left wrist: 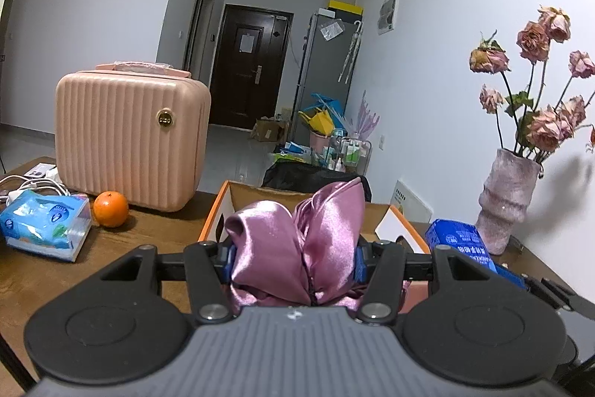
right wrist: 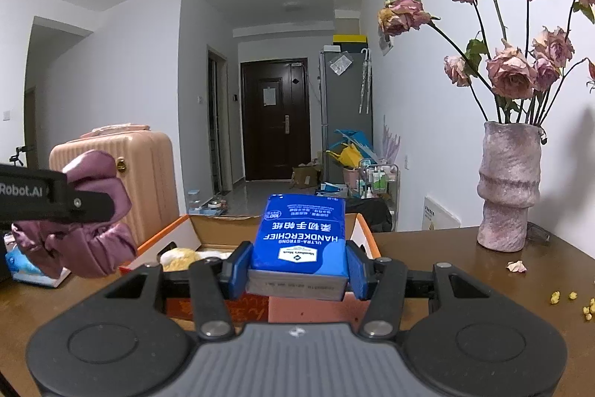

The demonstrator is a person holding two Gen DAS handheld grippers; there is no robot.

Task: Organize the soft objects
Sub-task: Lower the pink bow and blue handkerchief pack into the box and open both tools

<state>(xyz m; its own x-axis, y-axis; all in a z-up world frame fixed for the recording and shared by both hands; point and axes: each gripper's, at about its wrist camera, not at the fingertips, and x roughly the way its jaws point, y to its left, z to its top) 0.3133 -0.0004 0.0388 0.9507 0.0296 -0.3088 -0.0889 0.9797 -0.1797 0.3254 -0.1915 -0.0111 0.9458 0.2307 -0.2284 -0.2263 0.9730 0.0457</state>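
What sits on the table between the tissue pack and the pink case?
An orange, beside the tissue pack and in front of the pink case, in the left wrist view.

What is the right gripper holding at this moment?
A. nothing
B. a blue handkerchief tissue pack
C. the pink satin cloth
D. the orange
B: in the right wrist view, the right gripper is shut on the blue handkerchief tissue pack, held above the open cardboard box.

one orange (left wrist: 111, 214), one vase (right wrist: 508, 186), two tissue packs (left wrist: 42, 225) (right wrist: 302, 235)
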